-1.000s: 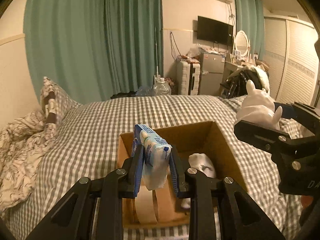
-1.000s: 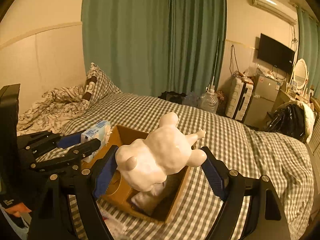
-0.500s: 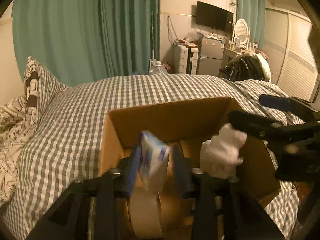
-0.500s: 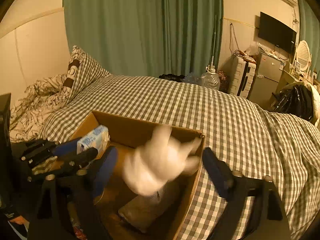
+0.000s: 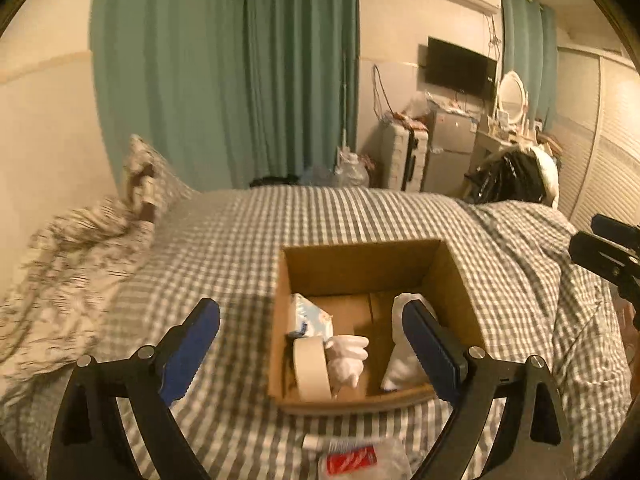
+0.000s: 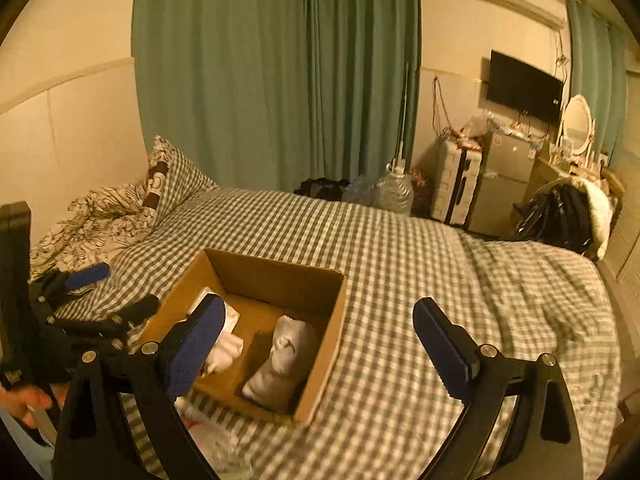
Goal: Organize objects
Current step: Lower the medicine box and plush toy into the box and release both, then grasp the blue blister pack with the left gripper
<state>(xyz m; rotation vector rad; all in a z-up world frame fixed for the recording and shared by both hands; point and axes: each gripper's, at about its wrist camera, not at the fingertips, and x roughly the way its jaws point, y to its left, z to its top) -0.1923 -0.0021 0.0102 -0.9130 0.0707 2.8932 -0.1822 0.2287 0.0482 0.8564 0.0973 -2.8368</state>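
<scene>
- Both sets of jaws are standing wide apart with nothing between them: the left gripper [image 5: 310,330] is spreading its jaws further at this moment, while the right gripper [image 6: 320,330] is simply gaping, empty.
- Sitting on the checked bedspread [image 5: 240,248], the cardboard box [image 5: 360,264] is acting as the collecting place, so the task's things are lying inside it.
- Along the box's left wall, the blue-and-white tissue pack [image 5: 308,316] is leaning above the roll of tape [image 5: 312,372], which is standing on edge.
- Beside the tape, the white figurine [image 5: 347,360] is lying in the middle, and a pale sock bundle [image 6: 280,356] is resting against the right wall.
- Near the front edge, a crinkled plastic wrapper [image 5: 352,460] is waiting outside the box, probably the next thing to gather.
</scene>
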